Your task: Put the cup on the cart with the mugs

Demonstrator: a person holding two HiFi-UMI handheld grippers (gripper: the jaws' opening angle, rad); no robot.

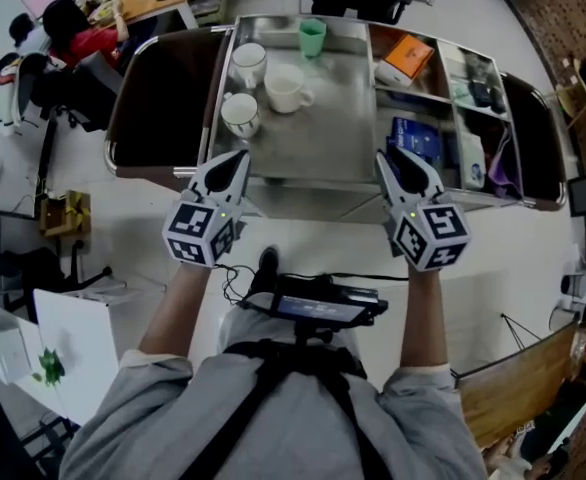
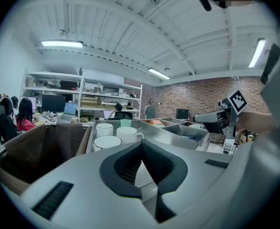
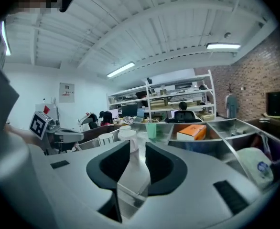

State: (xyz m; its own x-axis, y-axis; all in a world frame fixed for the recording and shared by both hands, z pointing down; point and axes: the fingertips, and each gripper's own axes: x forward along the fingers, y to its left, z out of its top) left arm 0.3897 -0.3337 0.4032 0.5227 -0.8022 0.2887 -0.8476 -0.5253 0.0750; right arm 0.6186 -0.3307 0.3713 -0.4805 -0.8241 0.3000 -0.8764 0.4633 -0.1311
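Grey plastic makes up what is nearest: the left tongs [image 1: 239,160] are closed tip to tip on nothing, and the right tongs [image 1: 391,160] stand a narrow slit apart, also empty; both hover level over the near rim of the cart [image 1: 273,180], which I read as hands with no load to carry; further in, on the steel tray, 3 white mugs [image 1: 288,88] stand upright in a loose cluster at the left; just beyond them the green cup [image 1: 312,36] stands upright by the far rim, near the mugs but touching none, so the task looks done; to the right an orange box [image 1: 409,56] lies in its own compartment, apart from the crockery.
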